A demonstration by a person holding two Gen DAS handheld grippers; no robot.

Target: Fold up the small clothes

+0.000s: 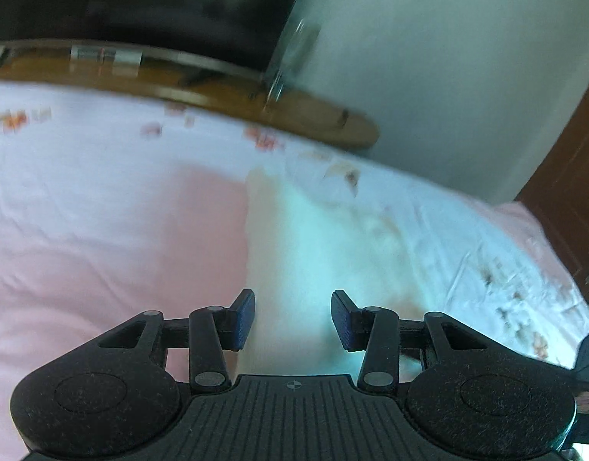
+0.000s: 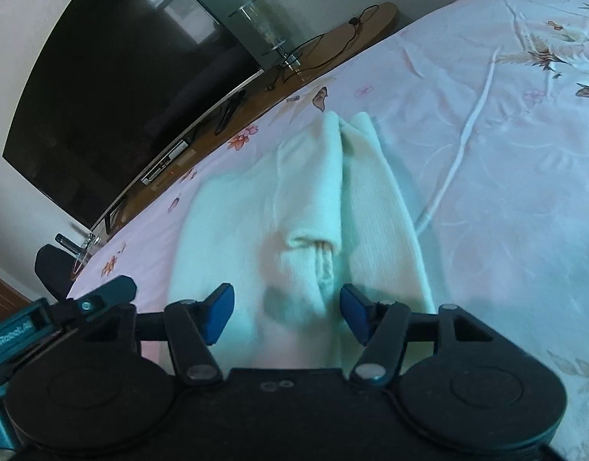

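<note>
Clearly I am partway through: the small white garment (image 2: pixel 294 207) lies on the floral bedsheet (image 2: pixel 506 153) with both sleeves already brought in over the middle, their cuffs meeting near twelve o'clock of the pile and a ribbed collar edge showing at the near end. I judge the sleeve folds done and the lengthwise fold, bottom to top, still to come, along with any other clothes, though none shows in either view. My right gripper (image 2: pixel 285 317) hangs just above the near edge of the garment at six o'clock, its blue pads spread apart with cloth lying below the gap and nothing pinched. My left gripper (image 1: pixel 292 319) likewise stands with its jaws parted, hovering over the garment's left border where white cloth meets pink sheet; nothing is caught there either. The right view gives me what the left cannot: the whole garment's shape, the white cable (image 2: pixel 460 146) trailing across the sheet at two o'clock, just beside the cloth, and the television (image 2: pixel 121 88) sharp on its wooden shelf (image 2: pixel 333 42) at ten o'clock. The left view is smeared with blur, but it alone shows the dark wooden door (image 1: pixel 563 207) at three o'clock.
</note>
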